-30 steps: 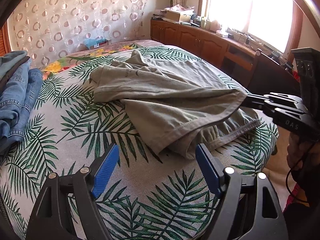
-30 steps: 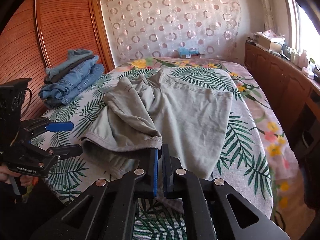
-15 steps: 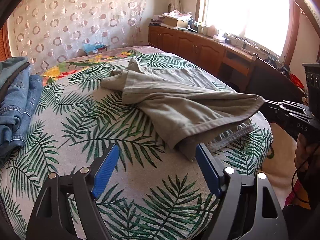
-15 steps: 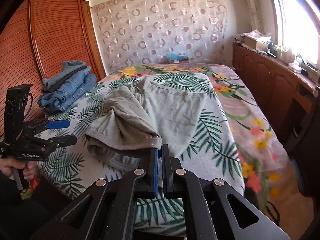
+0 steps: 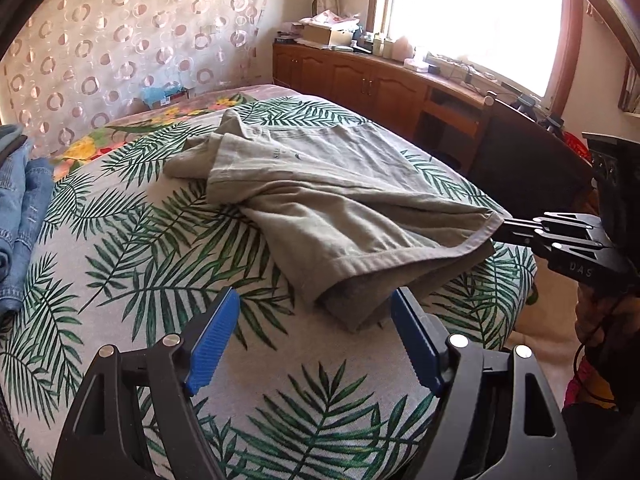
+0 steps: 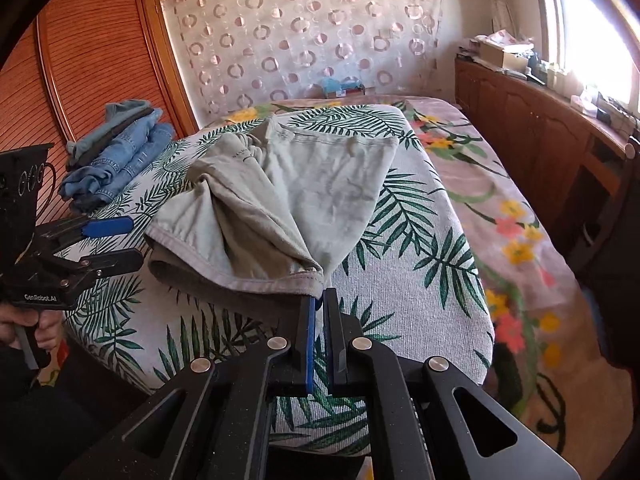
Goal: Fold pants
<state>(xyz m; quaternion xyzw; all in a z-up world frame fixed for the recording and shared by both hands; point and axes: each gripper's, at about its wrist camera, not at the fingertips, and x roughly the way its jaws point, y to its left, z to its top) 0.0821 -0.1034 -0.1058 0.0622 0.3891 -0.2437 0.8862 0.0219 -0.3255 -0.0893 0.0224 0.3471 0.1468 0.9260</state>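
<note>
Grey-green pants (image 5: pixel 328 200) (image 6: pixel 280 200) lie loosely doubled over on the palm-leaf bedspread (image 5: pixel 132 264). My right gripper (image 6: pixel 319 300) is shut on a hem corner of the pants and holds it just above the bed's near edge; in the left wrist view it (image 5: pixel 505 226) comes in from the right, pinching that corner. My left gripper (image 5: pixel 314 334) hovers open over the bedspread, its blue pads (image 5: pixel 212 340) either side of the pants' near fold without touching it. In the right wrist view the left gripper (image 6: pixel 116 240) stands open at the left.
Folded jeans (image 6: pixel 116 152) are stacked at the bed's left side by a wooden wardrobe (image 6: pixel 80 60). A wooden cabinet (image 5: pixel 360 80) with clutter runs under the bright window on the right. A floral blanket (image 6: pixel 500 208) covers the bed's right side.
The right gripper has drawn the held hem towards the bed's near edge, so the pants slid and the upper layer now lies over the lower. The left gripper stayed open and almost still.
</note>
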